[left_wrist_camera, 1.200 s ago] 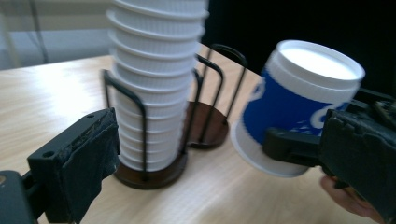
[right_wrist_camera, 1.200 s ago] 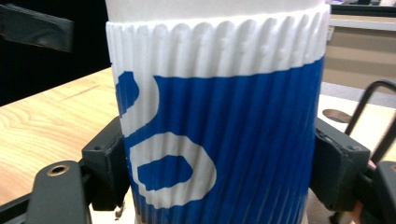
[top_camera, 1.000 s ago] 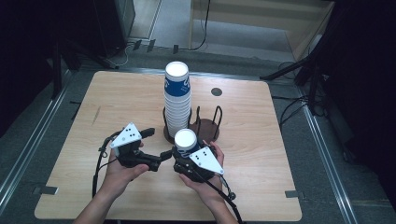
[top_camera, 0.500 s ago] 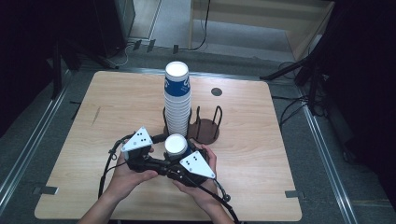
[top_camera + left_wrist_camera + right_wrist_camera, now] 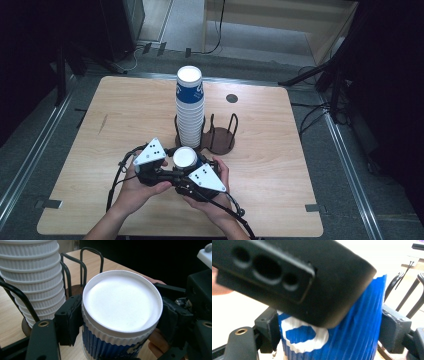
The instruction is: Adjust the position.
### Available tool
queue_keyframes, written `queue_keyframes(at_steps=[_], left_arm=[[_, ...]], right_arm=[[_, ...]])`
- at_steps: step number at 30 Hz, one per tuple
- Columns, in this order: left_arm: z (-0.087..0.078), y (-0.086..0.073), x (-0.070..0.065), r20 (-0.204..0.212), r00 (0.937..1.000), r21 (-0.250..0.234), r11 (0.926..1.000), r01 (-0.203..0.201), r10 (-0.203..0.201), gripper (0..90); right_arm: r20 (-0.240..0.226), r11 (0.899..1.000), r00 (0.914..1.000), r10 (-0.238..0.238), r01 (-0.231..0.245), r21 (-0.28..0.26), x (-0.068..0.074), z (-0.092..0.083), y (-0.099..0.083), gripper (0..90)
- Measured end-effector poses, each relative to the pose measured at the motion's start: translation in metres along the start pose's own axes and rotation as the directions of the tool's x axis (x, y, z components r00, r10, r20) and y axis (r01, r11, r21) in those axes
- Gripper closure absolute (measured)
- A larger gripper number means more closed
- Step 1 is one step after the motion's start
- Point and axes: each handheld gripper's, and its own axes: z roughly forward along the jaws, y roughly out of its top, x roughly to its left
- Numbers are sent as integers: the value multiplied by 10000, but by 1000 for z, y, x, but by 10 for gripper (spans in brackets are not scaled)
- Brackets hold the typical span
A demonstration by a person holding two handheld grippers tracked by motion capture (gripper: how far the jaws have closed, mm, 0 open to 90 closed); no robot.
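The single paper cup [image 5: 185, 158] is standing upside down at the table's [image 5: 280, 165] six o'clock edge, axis vertical, with the cup stack [image 5: 189, 107] in its wire holder [image 5: 220, 136] toward twelve. The left gripper [image 5: 167, 172] is closing on it from nine o'clock, the right gripper [image 5: 182, 180] from five, both clamping it.

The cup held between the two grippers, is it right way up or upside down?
Upside down: the blue cup shows its closed white base on top in the left gripper view.
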Motion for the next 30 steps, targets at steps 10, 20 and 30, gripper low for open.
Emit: queue_keyframes(at_steps=[10, 20, 30], left_arm=[[-11, 4, 10, 148, 9987, -471, 9976, 498, -492, 285], [-11, 7, 16, 477, 9964, 331, 9971, 688, -703, 236], [-7, 8, 17, 480, 9959, 1824, 9809, 670, -769, 180]], right_arm=[[114, 9992, 9992, -396, 397, -74, 4, 0, -1, 166], [260, 9952, 9949, -976, 976, 4, 7, 0, -5, 192], [521, 9710, 9696, -2391, 2388, 118, 13, 1, -9, 197]])
